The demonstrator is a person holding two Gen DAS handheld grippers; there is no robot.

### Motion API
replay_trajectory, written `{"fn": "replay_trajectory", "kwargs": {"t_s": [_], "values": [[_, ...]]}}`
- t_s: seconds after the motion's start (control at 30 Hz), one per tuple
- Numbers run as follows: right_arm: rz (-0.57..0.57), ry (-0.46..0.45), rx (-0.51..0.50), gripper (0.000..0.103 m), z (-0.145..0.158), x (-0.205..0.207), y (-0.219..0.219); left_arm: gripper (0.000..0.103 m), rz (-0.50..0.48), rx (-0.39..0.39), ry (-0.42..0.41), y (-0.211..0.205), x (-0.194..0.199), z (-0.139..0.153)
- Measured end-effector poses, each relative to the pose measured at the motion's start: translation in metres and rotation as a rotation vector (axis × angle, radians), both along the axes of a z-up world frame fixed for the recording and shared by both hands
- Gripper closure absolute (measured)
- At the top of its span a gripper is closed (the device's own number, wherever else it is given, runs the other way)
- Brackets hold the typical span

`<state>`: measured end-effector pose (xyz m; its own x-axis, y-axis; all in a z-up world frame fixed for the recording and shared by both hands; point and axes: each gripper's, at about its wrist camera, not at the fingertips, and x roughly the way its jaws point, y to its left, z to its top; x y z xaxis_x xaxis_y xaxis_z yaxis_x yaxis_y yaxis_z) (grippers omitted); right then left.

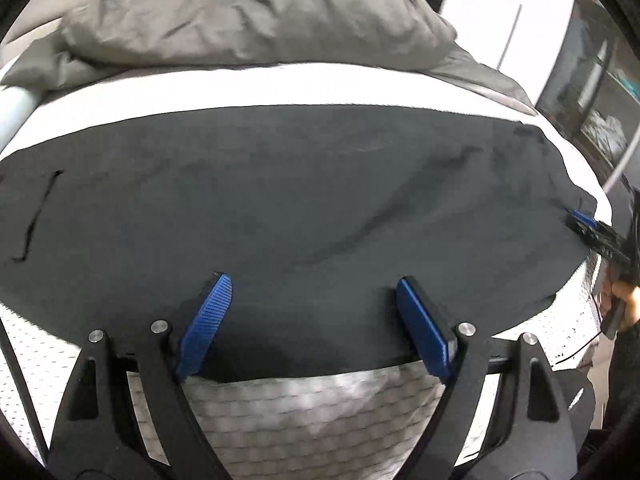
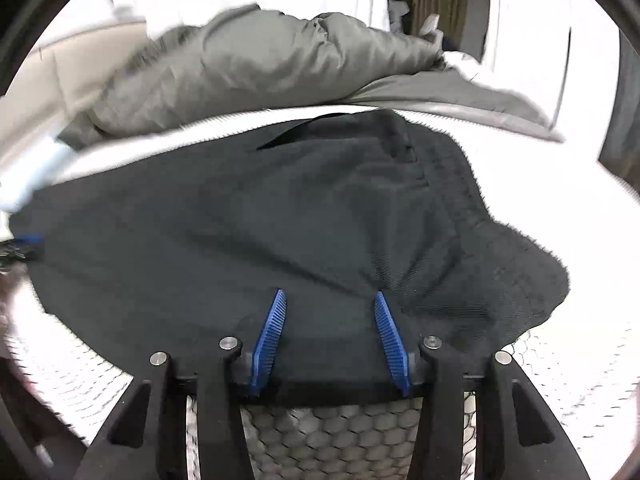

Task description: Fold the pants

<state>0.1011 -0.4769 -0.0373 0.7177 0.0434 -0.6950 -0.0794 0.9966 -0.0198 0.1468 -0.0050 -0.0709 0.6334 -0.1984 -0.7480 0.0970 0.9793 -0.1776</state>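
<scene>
Dark pants (image 1: 300,200) lie spread flat across a white mattress (image 1: 248,84), their near edge along the bed's front edge. My left gripper (image 1: 313,280) stands wide open over that near edge, its blue pads (image 1: 208,320) apart and not pressing the cloth. At the far right of the left wrist view, my right gripper (image 1: 580,220) sits at the pants' end. In the right wrist view, the right gripper (image 2: 329,294) straddles the pants (image 2: 240,240) near the gathered waistband (image 2: 452,184). Cloth lies between its pads (image 2: 390,336), with wrinkles running toward the right fingertip and a gap still showing.
A crumpled grey duvet (image 1: 248,20) (image 2: 260,68) is heaped on the far side of the bed. The mattress's quilted mesh side (image 1: 312,420) drops away just below the grippers. A person's hand (image 1: 626,300) holds the right gripper. Shelving (image 1: 600,100) stands at the right.
</scene>
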Motion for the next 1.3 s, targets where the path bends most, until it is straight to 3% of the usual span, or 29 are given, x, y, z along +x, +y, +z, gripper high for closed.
{"fn": "replay_trajectory", "kwargs": {"t_s": [0.1,0.2,0.27,0.33,0.43,0.5,0.57,0.63,0.7,0.83,0.9,0.97,1.1,1.2,1.3], "values": [[0.0,-0.019,-0.151,0.059,-0.001,-0.006,0.023,0.02,0.095,0.039,0.003,0.022,-0.005,-0.002],[-0.037,-0.008,-0.144,0.049,0.008,-0.013,0.039,0.02,0.106,0.027,-0.003,0.024,-0.01,0.008],[0.001,-0.002,-0.073,0.035,0.015,0.002,0.057,0.02,0.044,-0.011,-0.022,0.007,-0.005,0.017],[0.067,-0.004,-0.044,0.033,0.026,0.011,0.094,0.019,-0.035,-0.007,-0.028,-0.02,0.006,0.022],[0.202,0.022,-0.033,0.033,0.028,0.035,0.151,0.019,-0.185,0.042,0.025,-0.065,0.036,0.016],[0.281,0.045,-0.036,0.033,0.022,0.051,0.186,0.019,-0.168,0.053,0.06,-0.075,0.058,0.008],[0.308,0.08,-0.074,0.033,0.01,0.063,0.203,0.019,-0.137,0.003,0.106,-0.064,0.072,-0.007],[0.3,0.11,-0.122,0.033,-0.003,0.077,0.197,0.019,-0.155,-0.069,0.094,-0.049,0.072,-0.01],[0.265,0.102,-0.134,0.032,-0.005,0.075,0.163,0.019,-0.165,-0.072,0.094,-0.04,0.074,-0.011],[-0.043,0.049,-0.349,0.029,-0.001,0.078,0.068,0.019,-0.142,-0.095,0.101,-0.025,0.078,-0.018],[-0.179,0.058,-0.284,0.025,0.002,0.072,0.009,0.019,-0.148,-0.074,0.098,-0.03,0.078,-0.018],[-0.18,0.04,-0.198,0.024,0.009,0.066,-0.008,0.019,-0.15,-0.037,0.093,-0.036,0.077,-0.019],[-0.143,-0.017,-0.256,0.022,0.028,0.058,0.025,0.019,-0.107,-0.001,0.065,-0.04,0.067,-0.002],[0.005,-0.032,-0.2,0.017,0.04,0.06,0.079,0.018,-0.113,-0.045,-0.027,-0.046,0.063,0.026],[0.139,0.016,-0.118,0.017,0.04,0.08,0.132,0.017,-0.162,-0.021,-0.003,-0.065,0.09,0.029]]}}
